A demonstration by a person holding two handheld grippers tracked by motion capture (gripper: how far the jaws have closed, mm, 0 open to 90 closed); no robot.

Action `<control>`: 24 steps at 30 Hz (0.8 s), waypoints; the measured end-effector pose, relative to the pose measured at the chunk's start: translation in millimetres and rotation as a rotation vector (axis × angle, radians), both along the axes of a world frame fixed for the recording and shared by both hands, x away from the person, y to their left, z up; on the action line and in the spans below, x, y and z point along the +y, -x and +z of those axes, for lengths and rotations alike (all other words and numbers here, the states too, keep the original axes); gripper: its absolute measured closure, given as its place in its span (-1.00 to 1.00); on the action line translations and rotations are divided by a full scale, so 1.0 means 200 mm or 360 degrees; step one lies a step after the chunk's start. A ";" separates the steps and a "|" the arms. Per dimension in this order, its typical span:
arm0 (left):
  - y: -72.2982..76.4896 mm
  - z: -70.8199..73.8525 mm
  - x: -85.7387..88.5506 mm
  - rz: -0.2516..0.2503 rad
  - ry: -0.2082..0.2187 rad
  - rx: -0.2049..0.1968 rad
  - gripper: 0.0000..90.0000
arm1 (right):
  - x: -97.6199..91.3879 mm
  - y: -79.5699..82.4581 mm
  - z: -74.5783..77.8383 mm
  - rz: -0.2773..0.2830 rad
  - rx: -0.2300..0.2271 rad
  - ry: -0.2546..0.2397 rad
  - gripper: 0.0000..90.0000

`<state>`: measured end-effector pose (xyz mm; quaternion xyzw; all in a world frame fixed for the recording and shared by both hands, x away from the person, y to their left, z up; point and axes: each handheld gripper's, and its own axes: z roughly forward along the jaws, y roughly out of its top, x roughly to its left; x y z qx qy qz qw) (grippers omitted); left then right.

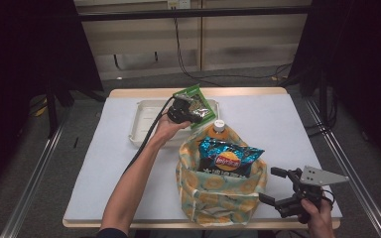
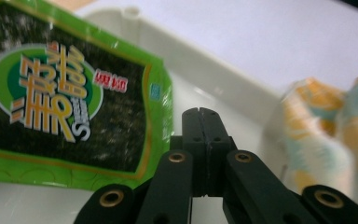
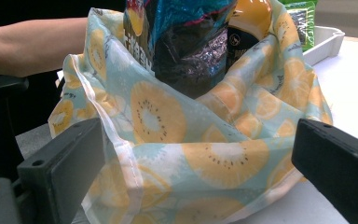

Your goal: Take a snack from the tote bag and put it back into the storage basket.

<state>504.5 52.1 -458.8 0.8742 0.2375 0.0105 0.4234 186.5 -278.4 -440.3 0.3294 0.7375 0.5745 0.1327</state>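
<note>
Nearest the high camera, at the near right corner of the table, our right gripper (image 1: 277, 187) sat in our right hand (image 1: 319, 218) with its jaws spread wide and nothing between them. It faced left toward the fruit-print cloth bag (image 1: 218, 191), which stood on the white table cover (image 1: 104, 163) near the front edge; in the right gripper view the bag (image 3: 200, 154) stood beyond the two open pads, apart from them. A blue bag of chips (image 1: 228, 157) stuck up out of the bag's mouth, and behind it an orange bottle with a white cap (image 1: 219, 126) rose from the far side of the bag.

Farther off, our left gripper (image 1: 184, 110) reached over the white plastic tray (image 1: 144, 121), which lay to the left of the bag and beyond it. Its jaws were pressed flat together, as the left gripper view showed, with nothing pinched between them. A green seaweed snack packet (image 1: 195, 101) lay tilted in the right end of that tray, its top leaning on the far rim. In the left gripper view the packet (image 2: 70, 98) lay just to the left of the closed jaw tips, close beside them; we could not tell whether they touched it.
</note>
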 end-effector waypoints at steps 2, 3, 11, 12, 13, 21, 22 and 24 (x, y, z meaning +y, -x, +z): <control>-0.01 0.01 0.00 0.0005 -0.0021 0.0021 1.00 | 0.00 0.00 0.00 -0.0009 0.0006 0.0003 -0.96; -0.01 0.00 0.00 0.0001 -0.0031 0.0032 1.00 | -0.01 0.00 0.00 -0.0010 0.0008 0.0003 -0.96; -0.06 -0.05 -0.02 -0.0066 -0.0253 0.0116 1.00 | -0.01 0.00 0.00 -0.0016 0.0009 0.0007 -0.96; -0.07 -0.06 -0.03 -0.0064 -0.0262 0.0124 1.00 | -0.01 0.00 0.00 -0.0016 0.0008 0.0008 -0.96; -0.07 -0.06 -0.03 -0.0064 -0.0262 0.0124 1.00 | -0.01 0.00 0.00 -0.0016 0.0008 0.0008 -0.96; -0.11 -0.05 -0.01 -0.0025 -0.0334 0.0141 1.00 | -0.01 0.00 0.00 -0.0009 0.0009 0.0003 -0.96; -0.12 -0.05 -0.01 -0.0012 -0.0335 0.0140 1.00 | -0.01 0.00 0.00 -0.0007 0.0011 0.0003 -0.96; -0.14 -0.06 0.00 0.0022 -0.0333 0.0122 1.00 | -0.01 0.00 0.00 -0.0010 0.0009 0.0007 -0.96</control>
